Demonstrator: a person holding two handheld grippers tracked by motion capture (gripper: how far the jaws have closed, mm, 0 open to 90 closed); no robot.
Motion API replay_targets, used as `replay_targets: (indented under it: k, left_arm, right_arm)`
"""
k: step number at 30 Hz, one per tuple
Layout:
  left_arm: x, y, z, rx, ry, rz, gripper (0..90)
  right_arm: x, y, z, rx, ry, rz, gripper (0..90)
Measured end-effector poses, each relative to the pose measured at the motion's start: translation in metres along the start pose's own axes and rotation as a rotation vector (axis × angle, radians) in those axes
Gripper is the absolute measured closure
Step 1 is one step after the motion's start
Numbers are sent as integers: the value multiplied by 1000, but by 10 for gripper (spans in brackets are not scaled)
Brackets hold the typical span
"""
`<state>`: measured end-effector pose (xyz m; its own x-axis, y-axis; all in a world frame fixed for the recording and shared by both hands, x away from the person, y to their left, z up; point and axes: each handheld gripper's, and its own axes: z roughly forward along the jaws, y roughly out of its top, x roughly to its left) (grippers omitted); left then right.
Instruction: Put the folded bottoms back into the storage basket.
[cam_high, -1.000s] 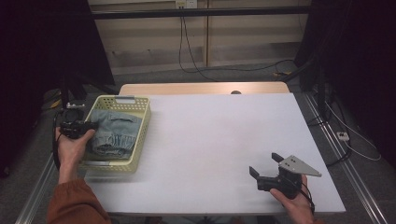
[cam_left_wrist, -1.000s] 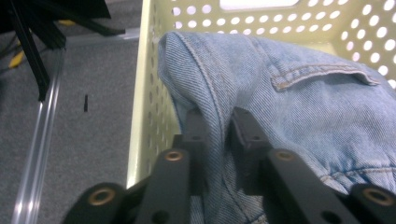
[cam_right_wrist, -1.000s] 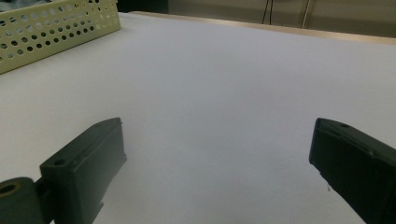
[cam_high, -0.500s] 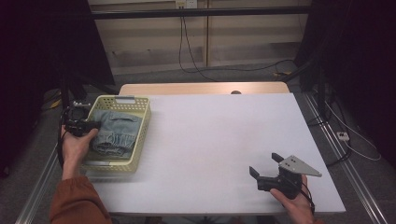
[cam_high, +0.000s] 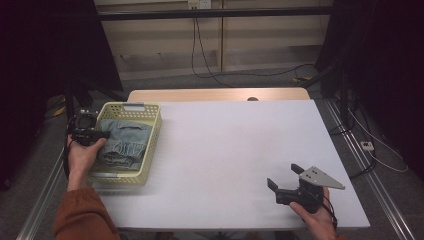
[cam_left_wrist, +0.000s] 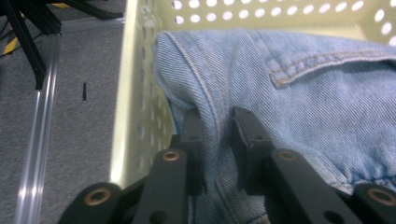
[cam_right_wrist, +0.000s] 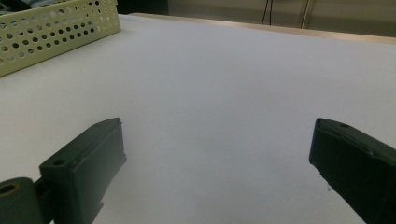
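Denim garment (cam_high: 124, 144) was seen folded inside the yellow perforated basket (cam_high: 150, 150) at the table's left edge. Left gripper (cam_high: 106, 135) was placed over the basket's left wall, and in the left gripper view its jaws were clenched on a seam fold of the denim (cam_left_wrist: 215, 122), cloth pinched between the pads. So the grasp was judged made. The garment was not yet lifted: it was still lying in the basket, bulk resting against the left wall (cam_left_wrist: 135, 116). Right gripper (cam_high: 286, 178) was held low near the front right of the white table (cam_high: 230, 150), well apart from the basket, jaws spread wide with nothing between them (cam_right_wrist: 215, 154). Remaining work, as judged: garment to be pulled out of the basket and brought onto the bare table surface, likely with the right gripper joining in. Early stage overall.
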<state>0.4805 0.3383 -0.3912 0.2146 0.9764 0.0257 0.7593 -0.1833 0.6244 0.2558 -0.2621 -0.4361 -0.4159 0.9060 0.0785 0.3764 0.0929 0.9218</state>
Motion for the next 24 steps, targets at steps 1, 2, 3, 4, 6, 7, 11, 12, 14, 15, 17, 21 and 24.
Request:
replay_targets:
  k: [1,2,3,4,6,7,11,12,14,15,17,21,24]
  left_arm:
    - [-1,0,1,5,8,11,774]
    - [-1,1,2,12,14,22,776]
    - [-1,2,3,21,16,22,783]
    - [0,3,4,25,13,18,785]
    - [2,3,6,29,11,6,786]
    - [3,2,7,22,4,-10,785]
    - [5,2,12,42,8,23,784]
    - [4,2,12,49,11,31,784]
    - [2,3,14,61,26,40,785]
    - [0,4,15,67,34,49,789]
    - [-2,5,16,80,50,76,791]
    - [-5,5,20,91,69,101,792]
    - [-6,4,25,121,60,130,791]
  right_arm:
    - [0,0,0,0,-5,1,35]
    - [0,0,0,0,-5,0,35]
    - [0,0,0,-1,-5,4,35]
    - [0,0,0,0,-6,3,35]
    - [0,0,0,0,-6,2,35]
    - [-1,0,0,0,-5,3,35]
    - [-1,0,1,1,-2,7,36]
    - [-1,0,1,1,-1,7,36]
    - [0,0,1,0,1,6,36]
    - [0,0,1,0,1,5,35]
    - [0,0,1,4,0,1,36]
    - [0,0,1,7,1,-3,36]
    - [0,0,1,9,1,0,36]
